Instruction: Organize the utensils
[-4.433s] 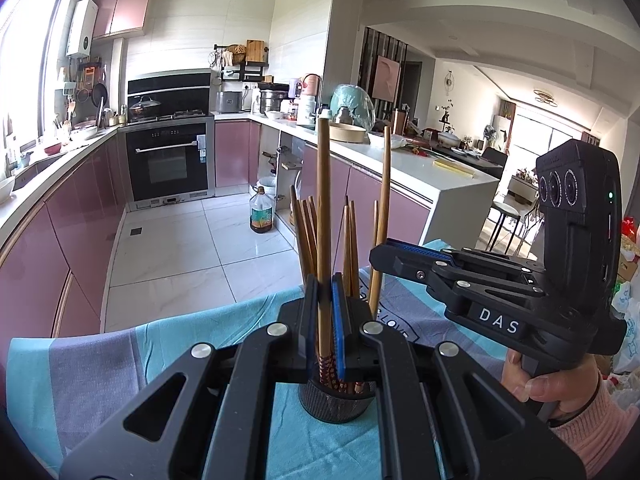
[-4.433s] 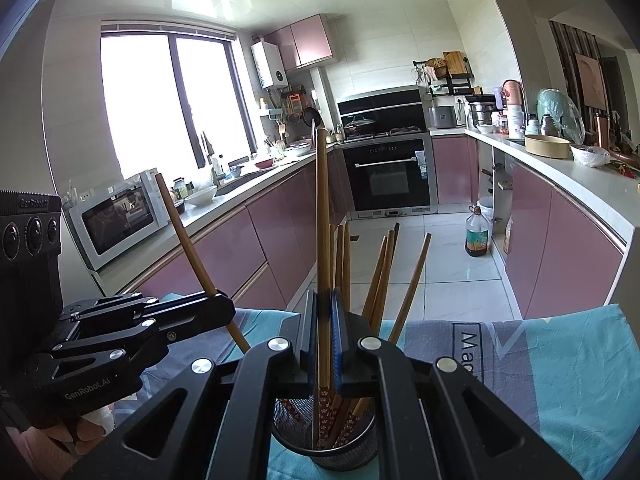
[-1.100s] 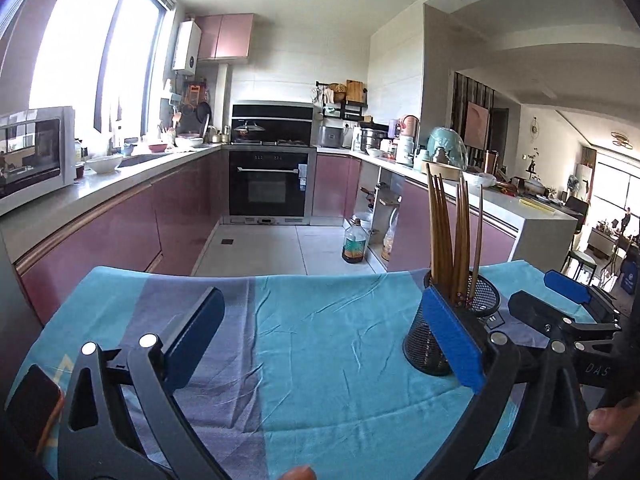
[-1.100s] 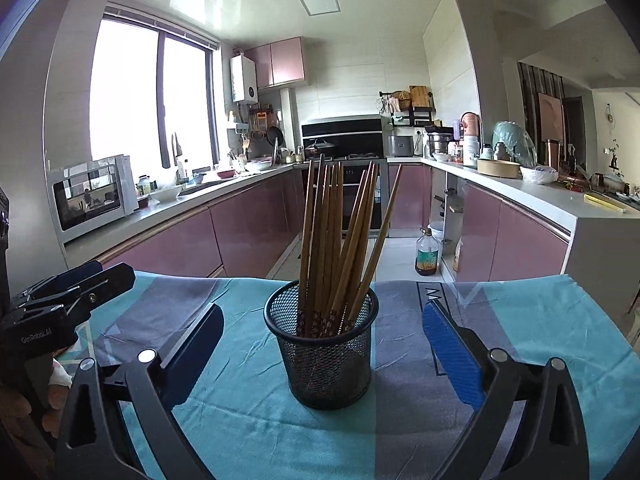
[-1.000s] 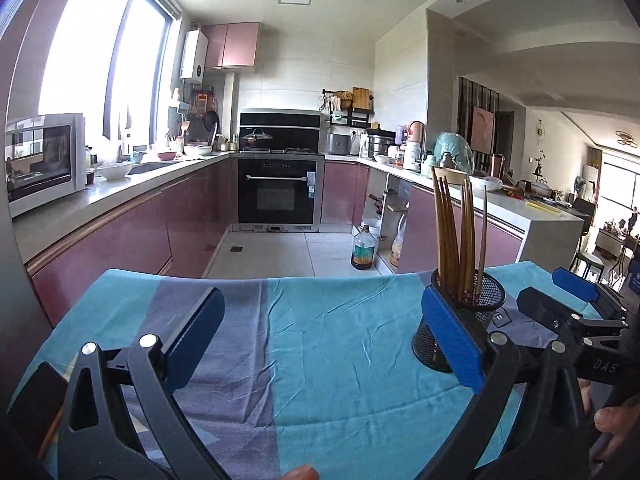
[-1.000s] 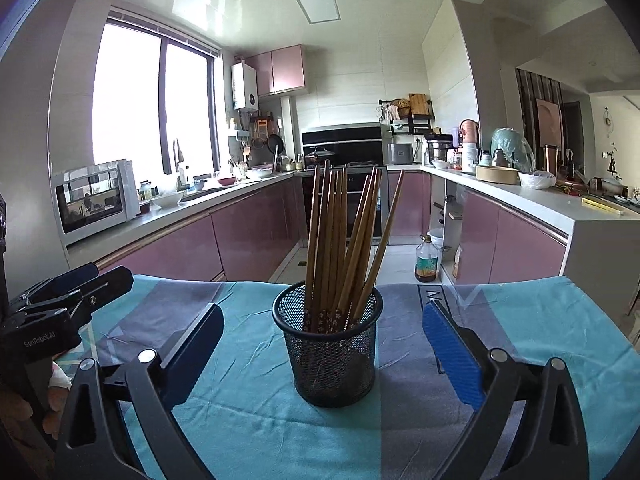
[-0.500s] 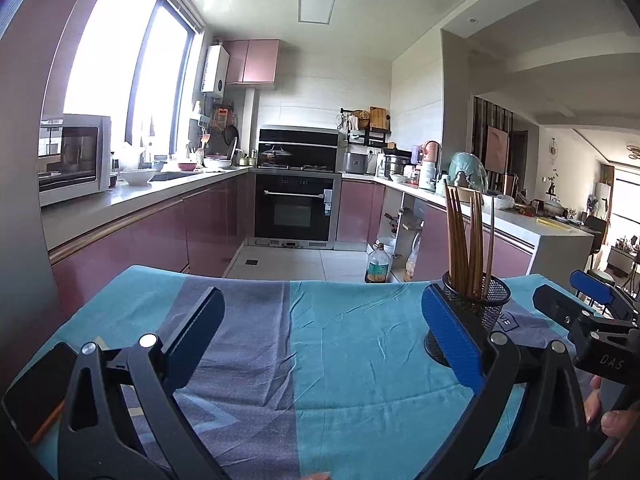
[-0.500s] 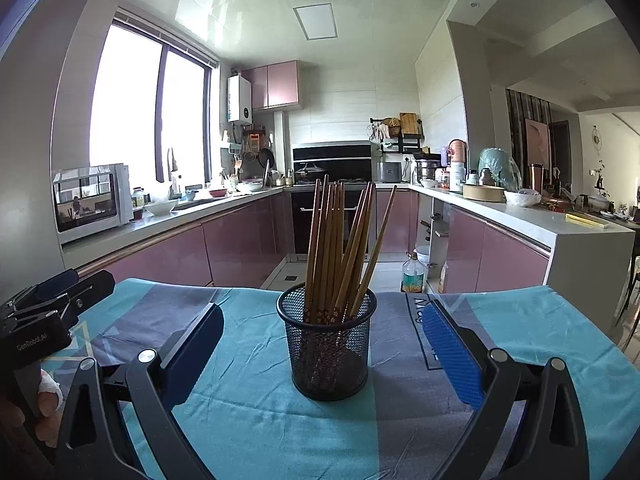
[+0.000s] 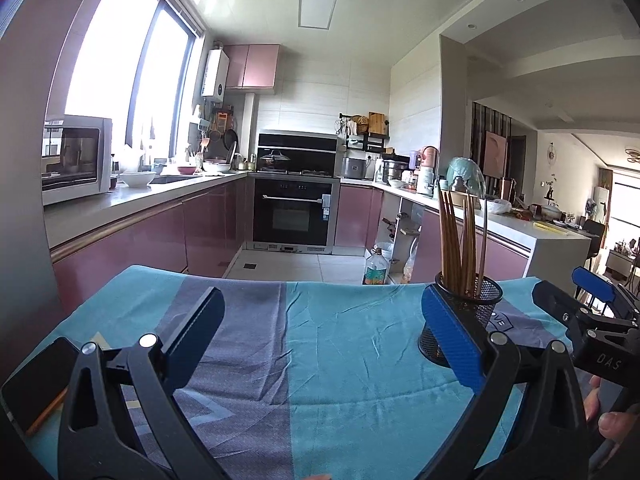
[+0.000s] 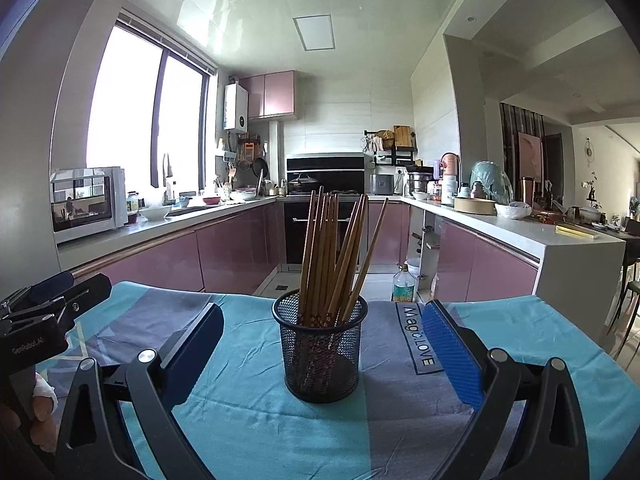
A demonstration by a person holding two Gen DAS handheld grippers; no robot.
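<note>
Presently, far left on the near table: dark phone (image 9: 34, 384), flat on the teal and grey cloth (image 10: 532, 344). Left gripper (image 9: 320, 344): jaws spread wide, nothing held, above bare cloth. Centre-right of the table: black mesh cup (image 10: 320, 354), upright on a grey stripe, holding a bundle of brown wooden chopsticks (image 10: 334, 258), ends up, fanned slightly, one leaning right. Right gripper (image 10: 322, 354): jaws spread wide, empty, the cup between its blue pads without touching. Printed label "Magic LOVE" just right of the cup.
</note>
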